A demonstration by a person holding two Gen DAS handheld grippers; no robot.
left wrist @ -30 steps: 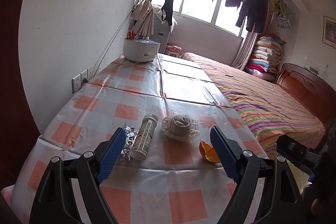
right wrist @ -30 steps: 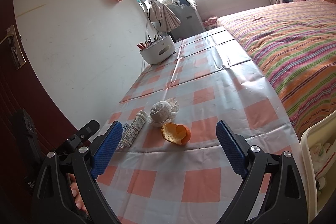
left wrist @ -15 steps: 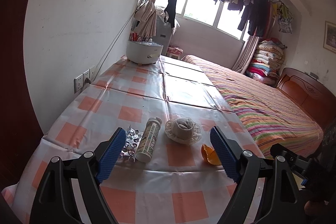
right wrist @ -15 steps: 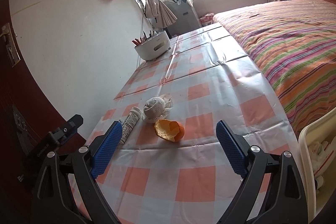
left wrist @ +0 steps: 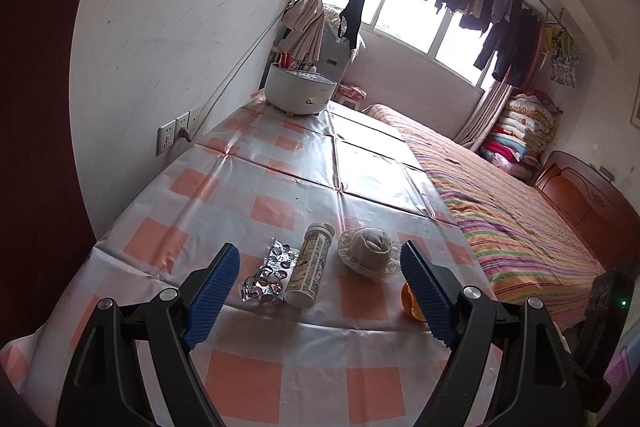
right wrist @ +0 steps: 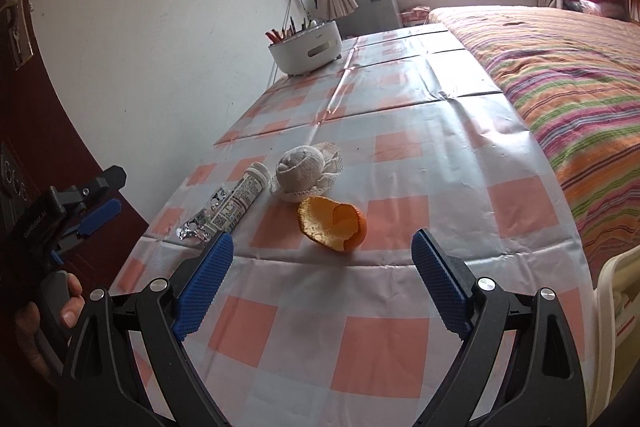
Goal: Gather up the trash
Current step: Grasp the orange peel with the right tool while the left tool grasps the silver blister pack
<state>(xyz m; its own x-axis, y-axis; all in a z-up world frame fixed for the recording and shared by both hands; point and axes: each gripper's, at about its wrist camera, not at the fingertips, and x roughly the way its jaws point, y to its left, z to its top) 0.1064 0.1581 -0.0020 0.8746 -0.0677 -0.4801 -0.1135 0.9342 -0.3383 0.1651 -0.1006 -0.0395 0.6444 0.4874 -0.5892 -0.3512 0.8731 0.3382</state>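
On the checked tablecloth lie a foil blister pack [left wrist: 267, 274], a white tube bottle [left wrist: 310, 265], a rolled beige cloth on a lace doily [left wrist: 370, 247] and an orange peel [right wrist: 332, 223]. The peel shows in the left wrist view [left wrist: 410, 301], half hidden by the right finger. The blister pack [right wrist: 206, 215], bottle [right wrist: 240, 201] and cloth [right wrist: 306, 167] also show in the right wrist view. My left gripper [left wrist: 320, 291] is open and empty, just short of the bottle. My right gripper [right wrist: 322, 279] is open and empty, just short of the peel.
A white pot holding pencils [left wrist: 300, 93] stands at the table's far end. A bed with a striped cover [right wrist: 568, 75] runs along the right side. A cream bin [right wrist: 618, 303] stands at the table's right front corner. A wall with sockets [left wrist: 174, 135] lies left.
Both grippers have drawn nearer to the items and tilted; the left now points more at the blister pack and bottle, the right at the peel. Both stay open.
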